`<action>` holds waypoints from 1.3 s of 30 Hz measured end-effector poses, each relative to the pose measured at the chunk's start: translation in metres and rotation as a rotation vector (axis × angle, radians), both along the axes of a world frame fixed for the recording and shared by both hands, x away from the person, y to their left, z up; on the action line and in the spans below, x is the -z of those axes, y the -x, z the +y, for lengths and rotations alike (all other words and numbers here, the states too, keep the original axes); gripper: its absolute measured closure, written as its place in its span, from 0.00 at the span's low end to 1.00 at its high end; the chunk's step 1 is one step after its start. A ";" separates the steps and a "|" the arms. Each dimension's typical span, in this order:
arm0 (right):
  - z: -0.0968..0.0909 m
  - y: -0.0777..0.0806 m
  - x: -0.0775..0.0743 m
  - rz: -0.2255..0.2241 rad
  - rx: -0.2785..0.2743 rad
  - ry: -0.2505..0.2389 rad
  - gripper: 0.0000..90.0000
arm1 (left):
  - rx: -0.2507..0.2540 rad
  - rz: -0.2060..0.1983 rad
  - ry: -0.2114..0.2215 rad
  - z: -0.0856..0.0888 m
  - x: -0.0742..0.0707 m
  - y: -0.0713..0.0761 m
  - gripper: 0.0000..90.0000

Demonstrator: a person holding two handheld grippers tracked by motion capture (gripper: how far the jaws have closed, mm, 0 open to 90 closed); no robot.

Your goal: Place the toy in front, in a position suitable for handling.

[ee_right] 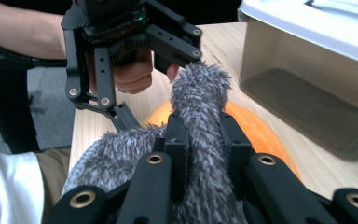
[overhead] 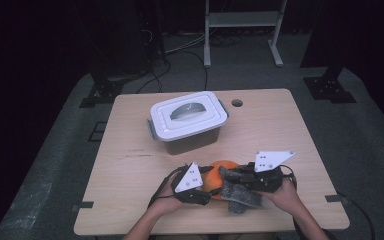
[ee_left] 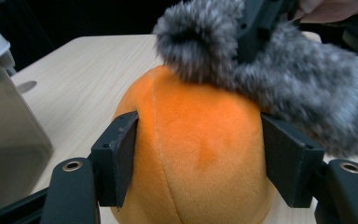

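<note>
High view: one orange plush [overhead: 215, 176] lies on the bench [overhead: 130, 170] between my two grippers, one grey fur piece [overhead: 240, 192] draped on its right flank; one lidded box [overhead: 187, 120] stands beyond.

Left gripper view: my left gripper [ee_left: 200, 158] has its jaws half-wide, bracketing the plush on both sides.

Right gripper view: my right gripper [ee_right: 205, 140] is clamped narrow on the fur, whose long axis runs up and away between the jaws.

- Left gripper [overhead: 206, 187]: black body, white three-cornered plate on top with small dark screw dots
- Right gripper [overhead: 230, 176]: black, same kind of plate, black cable trailing off
- Fingers [ee_right: 179, 140]: flat black pads on linkage arms with brass-ringed pivot holes
- Bare forearms; white cloth and tan trousers in the right gripper view
</note>
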State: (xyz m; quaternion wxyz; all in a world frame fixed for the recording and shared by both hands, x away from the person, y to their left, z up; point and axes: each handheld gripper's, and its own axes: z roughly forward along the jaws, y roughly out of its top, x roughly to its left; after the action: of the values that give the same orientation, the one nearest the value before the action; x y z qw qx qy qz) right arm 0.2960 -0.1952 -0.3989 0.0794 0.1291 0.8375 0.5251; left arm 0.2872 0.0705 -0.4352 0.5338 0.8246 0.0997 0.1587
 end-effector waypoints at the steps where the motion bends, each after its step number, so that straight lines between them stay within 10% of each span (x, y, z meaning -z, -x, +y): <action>1: -0.004 -0.002 0.001 0.003 0.010 0.003 0.85 | 0.001 0.005 0.001 0.002 0.001 -0.002 0.32; 10: -0.015 -0.011 0.009 0.030 0.060 0.046 0.85 | -0.016 0.110 -0.031 0.007 0.012 -0.012 0.11; 14: -0.011 -0.008 0.004 0.018 0.056 0.029 0.85 | -0.012 0.060 -0.025 0.006 0.004 -0.007 0.34; 20: 0.005 0.002 -0.005 -0.026 0.002 0.016 0.85 | 0.009 0.019 -0.016 -0.006 -0.003 0.000 0.36; 30: -0.007 -0.007 0.008 0.025 0.010 0.023 0.86 | 0.015 0.099 -0.015 0.003 0.010 -0.011 0.09; 39: -0.004 0.002 -0.014 -0.030 0.012 0.000 0.86 | -0.013 0.019 -0.039 -0.006 -0.005 -0.003 0.41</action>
State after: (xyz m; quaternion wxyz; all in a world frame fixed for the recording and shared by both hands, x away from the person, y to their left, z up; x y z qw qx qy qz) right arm 0.2937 -0.1989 -0.3848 0.0952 0.1264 0.8354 0.5263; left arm 0.2905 0.0641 -0.4300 0.5157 0.8356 0.1069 0.1563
